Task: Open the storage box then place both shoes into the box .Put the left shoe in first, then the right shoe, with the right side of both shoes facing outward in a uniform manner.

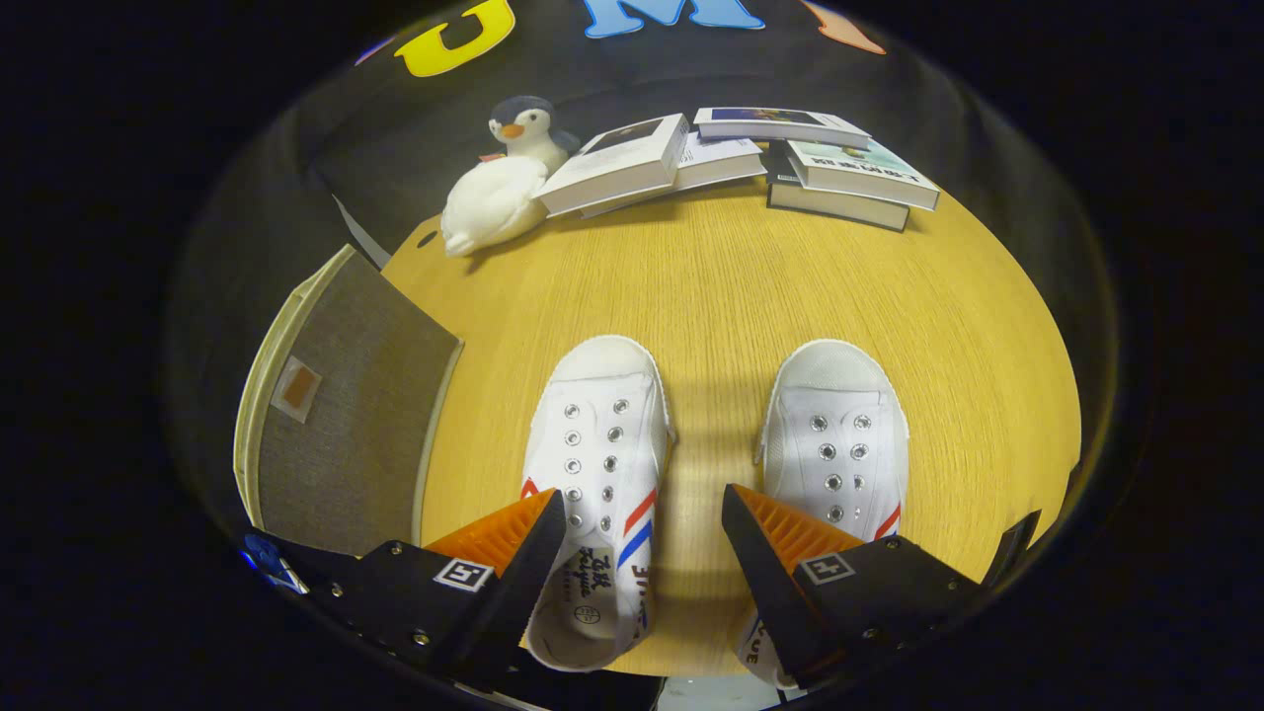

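On your far left the storage box (346,415) stands closed beside the table (731,296). Your gripper (642,518) hangs with its fingers wide apart, gripping nothing, over the left shoe (597,434) and right shoe (839,434). Farther off sit a toy penguin (504,178) and books (750,158).

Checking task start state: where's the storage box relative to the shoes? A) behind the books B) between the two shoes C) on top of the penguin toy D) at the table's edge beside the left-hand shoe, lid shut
D: the storage box sits closed beside the left-hand shoe; the open gripper hovers over both shoes.
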`<state>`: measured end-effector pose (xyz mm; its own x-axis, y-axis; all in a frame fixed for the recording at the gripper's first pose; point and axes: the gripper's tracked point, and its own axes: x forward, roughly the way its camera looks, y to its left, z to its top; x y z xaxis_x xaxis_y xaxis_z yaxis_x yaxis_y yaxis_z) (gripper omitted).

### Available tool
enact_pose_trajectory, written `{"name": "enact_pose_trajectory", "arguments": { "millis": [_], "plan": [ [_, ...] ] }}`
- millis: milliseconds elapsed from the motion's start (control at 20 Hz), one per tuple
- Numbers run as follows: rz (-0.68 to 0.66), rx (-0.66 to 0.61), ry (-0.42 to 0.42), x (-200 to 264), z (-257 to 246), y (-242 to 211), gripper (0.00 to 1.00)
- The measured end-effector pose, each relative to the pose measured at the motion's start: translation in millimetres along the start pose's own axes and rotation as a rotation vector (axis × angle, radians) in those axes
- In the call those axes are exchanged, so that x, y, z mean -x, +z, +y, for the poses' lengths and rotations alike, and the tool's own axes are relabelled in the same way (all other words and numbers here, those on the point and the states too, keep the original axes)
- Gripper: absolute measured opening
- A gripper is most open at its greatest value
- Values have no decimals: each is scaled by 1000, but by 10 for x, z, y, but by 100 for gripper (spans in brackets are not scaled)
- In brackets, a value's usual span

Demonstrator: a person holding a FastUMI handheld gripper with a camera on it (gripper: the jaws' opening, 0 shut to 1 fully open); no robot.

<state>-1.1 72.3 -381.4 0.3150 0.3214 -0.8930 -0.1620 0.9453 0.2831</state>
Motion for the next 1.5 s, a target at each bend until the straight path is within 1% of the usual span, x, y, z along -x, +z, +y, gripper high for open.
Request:
{"name": "enact_pose_trajectory", "arguments": {
  "millis": [50,100,150,200,300,350,400,450,500,550,600,650,700,750,900,950,1000,1050,1100,1200,1500],
  "plan": [
    [9,12,-4,-29,-9,-16,93],
    [14,13,1,-40,-1,-11,92],
    [30,6,-1,-81,-6,-44,88],
    [45,-3,3,-106,-2,-49,86],
    [62,-47,37,-156,52,-76,84],
    [64,-69,48,-131,58,-78,78],
    [68,-86,64,-137,70,-89,78],
    [68,-119,103,-127,145,-95,78],
    [70,-152,113,-150,188,-111,56],
    [62,-160,108,-129,180,-84,34],
    [67,-149,102,-134,186,-92,33],
    [68,-132,66,-172,142,-103,34],
    [59,-157,74,50,97,-65,34],
    [66,-185,64,-138,128,-104,11],
    [78,-248,89,-91,205,-123,11],
    [48,-294,81,-25,176,-81,11],
    [54,-318,88,-125,182,-99,0],
    [49,-359,99,-57,206,-74,0],
    [60,-390,128,-6,258,-76,0],
    [33,-443,179,109,339,37,0],
    [-17,-441,255,509,744,385,0]
  ]
}}
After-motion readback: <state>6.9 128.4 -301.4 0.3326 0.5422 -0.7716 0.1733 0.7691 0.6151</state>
